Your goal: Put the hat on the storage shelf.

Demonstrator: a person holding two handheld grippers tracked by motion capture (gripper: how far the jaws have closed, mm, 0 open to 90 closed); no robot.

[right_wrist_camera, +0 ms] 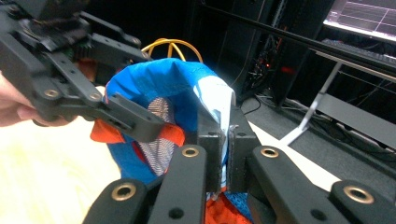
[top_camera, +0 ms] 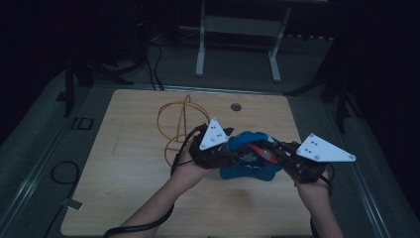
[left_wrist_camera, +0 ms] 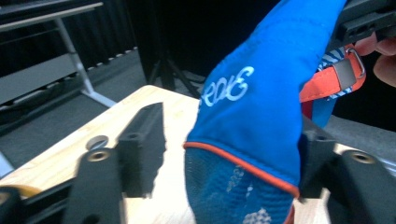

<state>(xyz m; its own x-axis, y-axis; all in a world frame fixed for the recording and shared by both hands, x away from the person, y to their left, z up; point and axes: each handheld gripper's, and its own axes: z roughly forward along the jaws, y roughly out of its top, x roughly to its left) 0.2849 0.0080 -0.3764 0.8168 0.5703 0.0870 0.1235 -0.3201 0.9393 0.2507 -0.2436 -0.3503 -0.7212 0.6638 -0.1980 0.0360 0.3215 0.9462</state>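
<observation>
Two tools meet over the middle of the wooden table (top_camera: pixel 133 198), and between them hangs one blue item. Starting at the left of the high view, a black cable loops on the floor by the table's edge, and farther in a yellow-orange cable (top_camera: pixel 177 124) coils loosely on the tabletop, just behind the left hand (top_camera: pixel 185 168). That hand carries the left tool (top_camera: pixel 225 151), white three-cornered plate on top, pointing right into the blue fabric. In the left gripper view its jaws stand apart, the fabric passing between them and pressed against the right-hand jaw while the left-hand jaw sits clear of it, so this tool is spread wide, not pinching. On to the thing itself: a blue glove or pouch (top_camera: pixel 250 158) of cloth with mesh panels, orange piping, an orange strap with a metal ring (left_wrist_camera: pixel 334 77), and white lettering I cannot read surely. It is held up off the table, near the table's centre-right. Further right, the right tool (top_camera: pixel 277 151) comes in from the right hand (top_camera: pixel 314 191), and the right gripper view shows its two jaws clamped tight together on a white-edged fold of the blue cloth (right_wrist_camera: pixel 219 105). Beyond the table's far edge stands a pale metal frame (top_camera: pixel 237 34) on the dark floor.
</observation>
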